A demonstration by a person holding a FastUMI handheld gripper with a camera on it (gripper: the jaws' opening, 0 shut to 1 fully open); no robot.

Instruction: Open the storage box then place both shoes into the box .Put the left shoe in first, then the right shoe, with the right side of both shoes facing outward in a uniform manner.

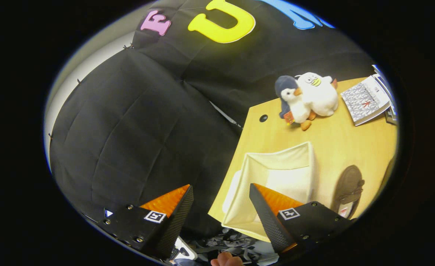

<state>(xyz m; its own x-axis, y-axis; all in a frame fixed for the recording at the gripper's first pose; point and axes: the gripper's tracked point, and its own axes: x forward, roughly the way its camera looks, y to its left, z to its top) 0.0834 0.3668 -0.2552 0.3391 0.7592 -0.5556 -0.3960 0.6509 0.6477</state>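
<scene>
Right now your gripper (221, 192) gapes wide, holding nothing, tilted view. Storage box (276, 173): pale soft fabric, square, open-topped, on wooden table (335, 136) by right finger, which hides its near corner. Brown loafer-shaped shoe (347, 190) beside box, partly cut off. Plush toys (306, 98) and booklet (365, 99) beyond.

Recording booth, not a lived-in room. Black cloth (139, 122) hangs as the far wall, pinned in panels, with a pale wall (91, 59) behind it. A light wooden desk (335, 140) with a cable hole (263, 118) carries staged props: plush toys (308, 98), a booklet (365, 99), a fabric box (276, 177).
</scene>
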